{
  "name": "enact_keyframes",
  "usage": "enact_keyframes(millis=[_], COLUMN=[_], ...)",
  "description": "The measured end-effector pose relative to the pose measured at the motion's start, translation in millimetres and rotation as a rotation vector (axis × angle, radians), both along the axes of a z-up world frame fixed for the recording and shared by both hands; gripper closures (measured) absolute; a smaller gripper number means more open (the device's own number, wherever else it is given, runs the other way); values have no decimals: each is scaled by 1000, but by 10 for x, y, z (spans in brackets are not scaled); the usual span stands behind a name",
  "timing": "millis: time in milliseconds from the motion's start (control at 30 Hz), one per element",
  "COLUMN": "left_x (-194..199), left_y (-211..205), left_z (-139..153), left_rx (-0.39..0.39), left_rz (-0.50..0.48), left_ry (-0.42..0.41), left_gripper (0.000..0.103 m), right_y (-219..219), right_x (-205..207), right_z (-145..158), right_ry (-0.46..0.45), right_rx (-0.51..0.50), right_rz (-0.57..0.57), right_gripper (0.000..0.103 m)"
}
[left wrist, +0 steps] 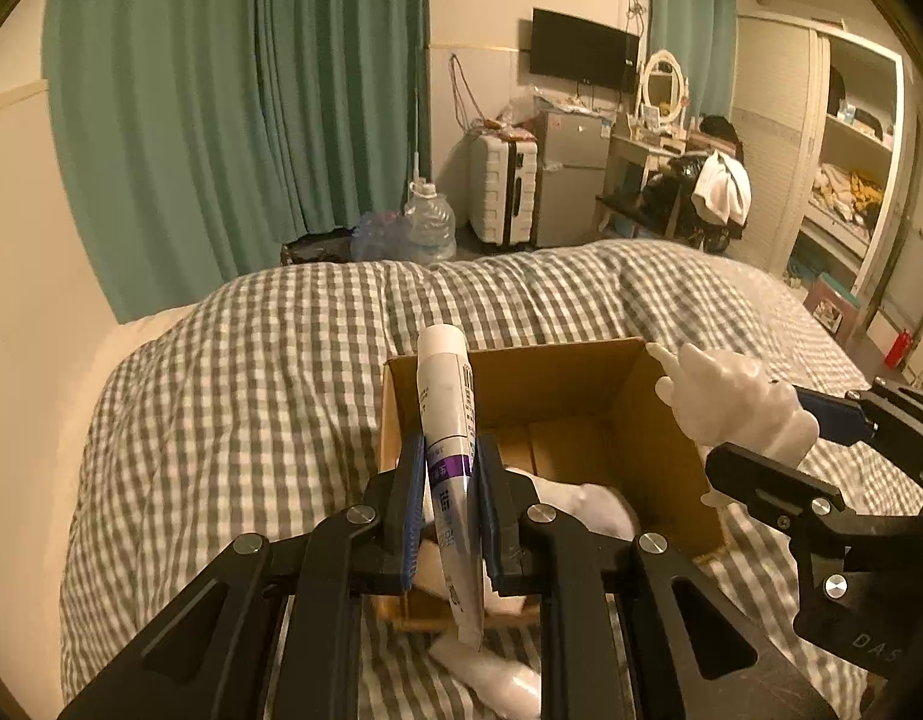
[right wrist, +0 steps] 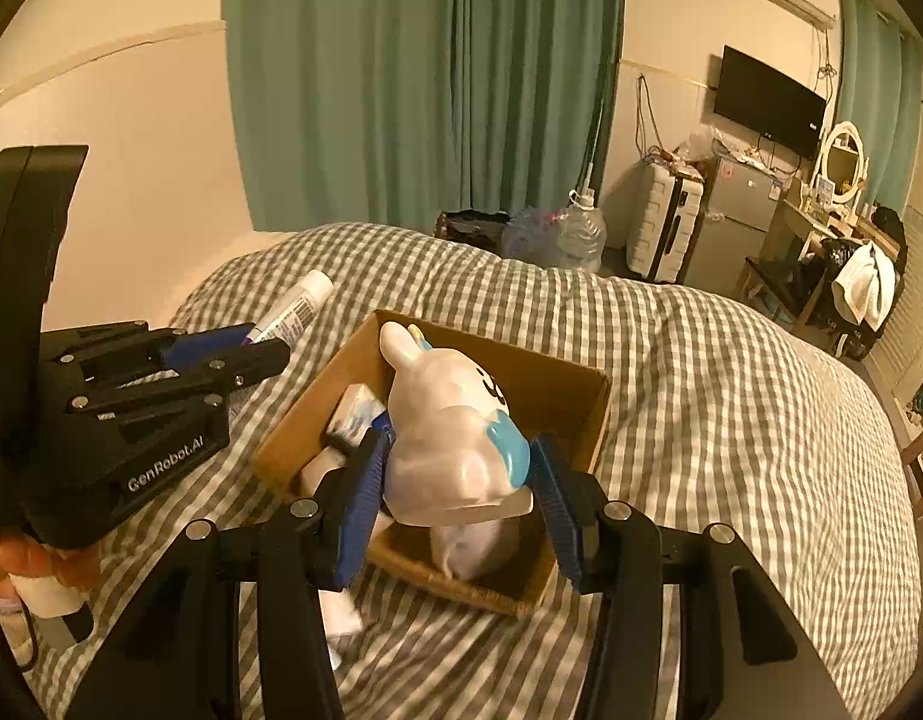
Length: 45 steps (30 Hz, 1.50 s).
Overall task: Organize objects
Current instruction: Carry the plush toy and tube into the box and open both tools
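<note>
The bed (right wrist: 671, 360) carries the open box (right wrist: 557, 378), already holding several white items. Your right gripper (right wrist: 458, 474) clamps the rabbit (right wrist: 443, 420) over the box; lower it upright into free space. Your left gripper (left wrist: 449, 492) pinches the tube (left wrist: 446, 420) above the near wall; keep it clear until the rabbit settles.

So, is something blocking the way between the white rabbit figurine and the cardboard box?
Nothing visible: the white rabbit figurine hangs above the open brown cardboard box, though white items already lie inside.
</note>
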<state>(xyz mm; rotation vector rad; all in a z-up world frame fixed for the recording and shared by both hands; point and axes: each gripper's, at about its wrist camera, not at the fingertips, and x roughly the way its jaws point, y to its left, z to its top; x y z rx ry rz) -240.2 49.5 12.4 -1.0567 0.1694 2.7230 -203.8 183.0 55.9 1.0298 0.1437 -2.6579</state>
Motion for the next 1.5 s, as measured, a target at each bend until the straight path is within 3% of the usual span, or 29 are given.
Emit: enact_keyframes(millis=[400,667,767,833,900,967,1067,1300,1500], left_x=[-648,-725,-691,-623,-543,-424,-259,200,581], left_y=[216,296,323,332,317,281,216,23,-170], left_z=[-573,-787,-771,-708,-622,-489,-271,225,485], left_rx=[-19,-44,-54,-56,-58,-51,-42,-44,-52], left_rz=[-39,-53,-55,-58,-54,-43,-32,8,48], left_ry=[-110,-147,-157,-153,-139,-108,-77,28,92], left_gripper=[87,84,80,72,45,35,32,10,4], right_y=[114,165,188,217,248,266,286,231,127], right_x=[-806,-930,-902,-847,-774,-686,-498,52,488], right_z=[-661,-826,-755,-669,-552,-439,-201,343,610], right_ry=[-112,-133,-108,-87,-69,-51,-12,92,147], right_rx=[-7,-48,-58,-61,-69,-78,-82,-59,-51], right_rz=[-20,-14,-16,-27,-41,-48,-55,-58,-46], right_gripper=[54,54,53,46,45,45,43,33,25])
